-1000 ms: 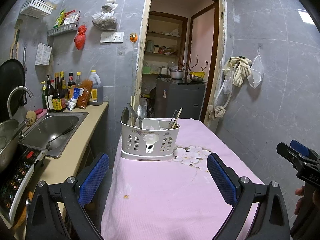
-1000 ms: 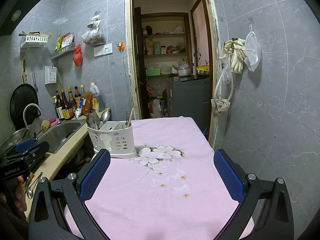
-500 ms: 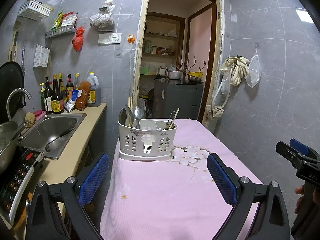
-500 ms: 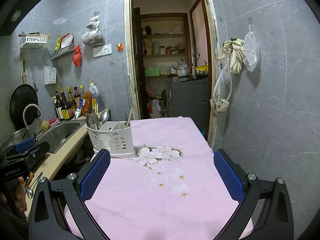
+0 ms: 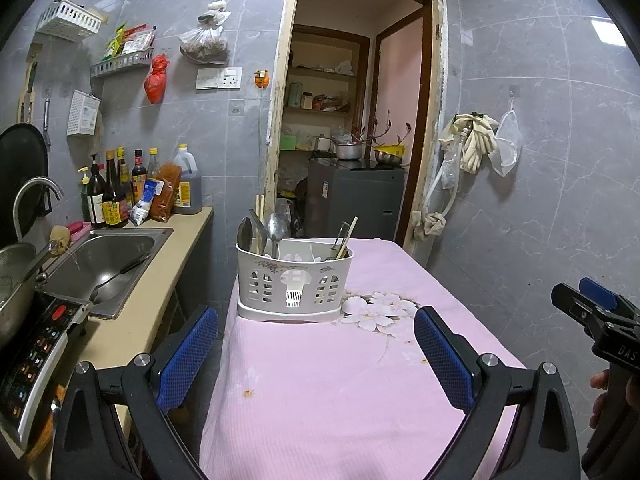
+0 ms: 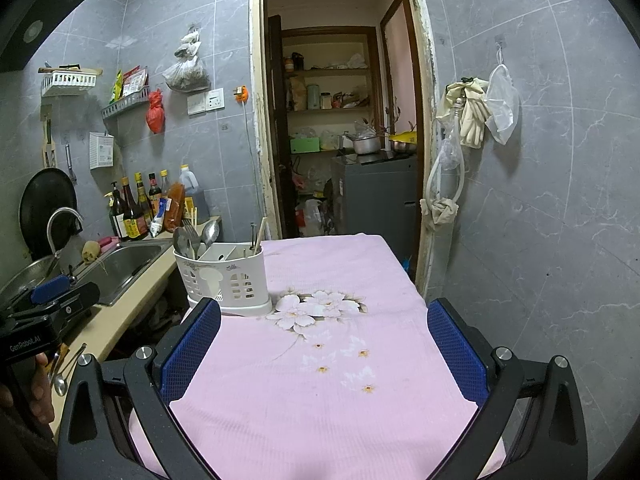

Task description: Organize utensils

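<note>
Since a second ago the left gripper (image 5: pixel 316 354) has eased back slightly and tipped up: the utensil caddy (image 5: pixel 294 278) sits a little lower and smaller in its view, and more of the doorway top shows. Right wrist view is nearly unchanged.

Both grippers hover above the near end of the pink-clothed surface (image 6: pixel 332 364), touching nothing. Left jaws stand wide apart, empty. Right gripper (image 6: pixel 324 350) likewise, jaws wide apart, nothing between the blue pads (image 6: pixel 190 350).

Caddy: white plastic, slotted sides, upright at the far left part of the surface, close to its left edge and just beside the printed white flowers (image 5: pixel 378 308). Spoons (image 5: pixel 262 234) stand bowl-up in its left compartment; at the right end lean a pale stick, probably a chopstick (image 5: pixel 347 236), and some thin metal handles too small to identify. Middle compartment looks empty.

Left of the surface runs a beige counter with a steel sink (image 5: pixel 100 264), sauce bottles (image 5: pixel 116 192) at its back against the tiled wall, and a cooker control panel (image 5: pixel 30 364) at the near end. In the right wrist view a loose spoon (image 6: pixel 62 378) lies on that counter near the person's left hand (image 6: pixel 38 384).

Person's right hand (image 5: pixel 606 400) shows at the left view's right edge, gripping the other tool.
</note>
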Tool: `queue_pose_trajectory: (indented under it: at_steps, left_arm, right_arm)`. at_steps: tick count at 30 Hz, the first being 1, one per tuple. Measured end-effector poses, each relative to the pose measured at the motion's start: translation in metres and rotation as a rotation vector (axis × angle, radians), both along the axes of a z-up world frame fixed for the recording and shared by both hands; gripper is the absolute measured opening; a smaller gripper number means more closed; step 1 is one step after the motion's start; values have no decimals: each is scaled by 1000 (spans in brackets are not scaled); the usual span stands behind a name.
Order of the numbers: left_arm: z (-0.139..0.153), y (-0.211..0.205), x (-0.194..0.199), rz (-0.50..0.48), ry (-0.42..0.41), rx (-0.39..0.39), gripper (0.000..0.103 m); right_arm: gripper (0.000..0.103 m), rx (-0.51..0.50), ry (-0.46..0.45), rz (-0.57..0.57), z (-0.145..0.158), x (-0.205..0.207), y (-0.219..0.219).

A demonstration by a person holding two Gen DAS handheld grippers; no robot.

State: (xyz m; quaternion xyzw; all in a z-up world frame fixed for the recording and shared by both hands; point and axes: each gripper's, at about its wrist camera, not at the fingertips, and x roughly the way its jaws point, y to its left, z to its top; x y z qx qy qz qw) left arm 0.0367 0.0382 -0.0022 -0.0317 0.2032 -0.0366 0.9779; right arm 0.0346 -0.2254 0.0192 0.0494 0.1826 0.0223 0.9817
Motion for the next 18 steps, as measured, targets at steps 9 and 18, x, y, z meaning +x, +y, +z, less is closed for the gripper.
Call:
queue_pose_trajectory:
  at_steps: [9, 18]
  left_arm:
    - [3, -1, -3, -12, -3, 3, 99]
    - [3, -2, -3, -12, -4, 4, 99]
  right_arm:
    - [102, 0, -4, -7, -1, -3, -5]
    - [101, 0, -4, -6, -1, -3, -5]
